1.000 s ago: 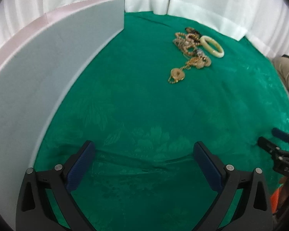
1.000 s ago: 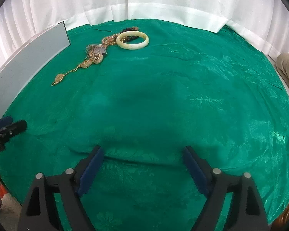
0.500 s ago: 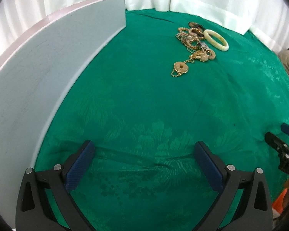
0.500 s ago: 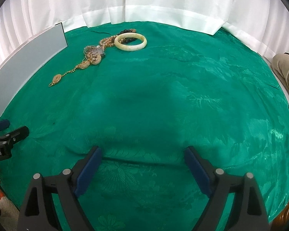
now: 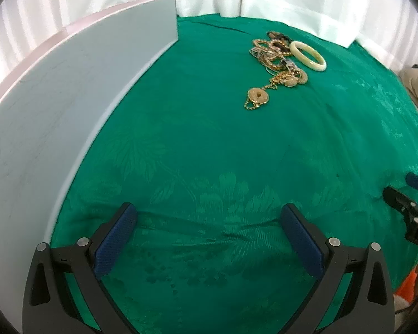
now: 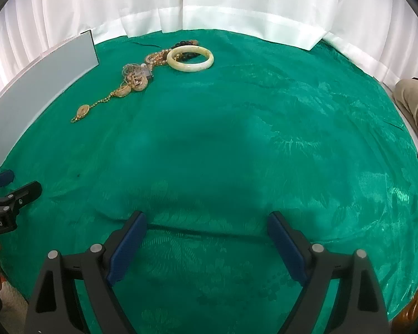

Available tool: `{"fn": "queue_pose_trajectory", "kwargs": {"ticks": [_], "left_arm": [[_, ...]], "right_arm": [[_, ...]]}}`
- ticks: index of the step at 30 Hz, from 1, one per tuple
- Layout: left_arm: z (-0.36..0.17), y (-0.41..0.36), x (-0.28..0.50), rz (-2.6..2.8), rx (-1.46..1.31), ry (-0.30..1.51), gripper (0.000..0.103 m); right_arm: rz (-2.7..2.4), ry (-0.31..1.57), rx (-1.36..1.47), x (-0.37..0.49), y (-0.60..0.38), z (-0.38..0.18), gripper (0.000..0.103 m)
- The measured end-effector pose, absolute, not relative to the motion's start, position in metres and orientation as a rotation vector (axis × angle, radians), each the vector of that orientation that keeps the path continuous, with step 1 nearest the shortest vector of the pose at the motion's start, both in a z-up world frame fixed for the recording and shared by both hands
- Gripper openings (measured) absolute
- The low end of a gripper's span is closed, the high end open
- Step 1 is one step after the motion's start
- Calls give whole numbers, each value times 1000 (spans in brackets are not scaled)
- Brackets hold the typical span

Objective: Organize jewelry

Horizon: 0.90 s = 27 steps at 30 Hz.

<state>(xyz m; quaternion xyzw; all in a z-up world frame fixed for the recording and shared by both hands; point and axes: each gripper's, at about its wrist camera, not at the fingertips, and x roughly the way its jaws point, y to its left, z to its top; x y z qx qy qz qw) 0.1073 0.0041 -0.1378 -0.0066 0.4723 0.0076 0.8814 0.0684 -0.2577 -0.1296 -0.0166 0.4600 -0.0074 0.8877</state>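
Observation:
A heap of gold chains and beads (image 5: 276, 58) lies at the far side of the green cloth, also in the right wrist view (image 6: 138, 78). A cream bangle (image 5: 308, 55) lies at its right edge (image 6: 190, 59). A gold pendant on a chain (image 5: 257, 96) trails toward me (image 6: 83, 110). My left gripper (image 5: 209, 220) is open and empty, low over the near cloth. My right gripper (image 6: 207, 225) is open and empty, also near the front, far from the jewelry.
A pale grey box wall (image 5: 69, 105) stands along the left (image 6: 41, 80). Green patterned cloth (image 6: 237, 139) covers the table. White curtains (image 6: 237, 5) hang behind. A person's knee (image 6: 415, 97) shows at the right edge.
Both grippers have shifted slightly and stay open; the jewelry heap sits a little lower and nearer in the left wrist view. Nothing was taken hold of.

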Motion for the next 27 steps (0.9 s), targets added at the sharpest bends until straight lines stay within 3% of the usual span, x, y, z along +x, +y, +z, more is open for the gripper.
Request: {"fn": "queue_pose_trajectory", "kwargs": {"ticks": [27], "left_arm": [[-135,6,115,-36,-4,1042,102]], "right_arm": [[-6,975,-40,70,-259,-129,90]]}}
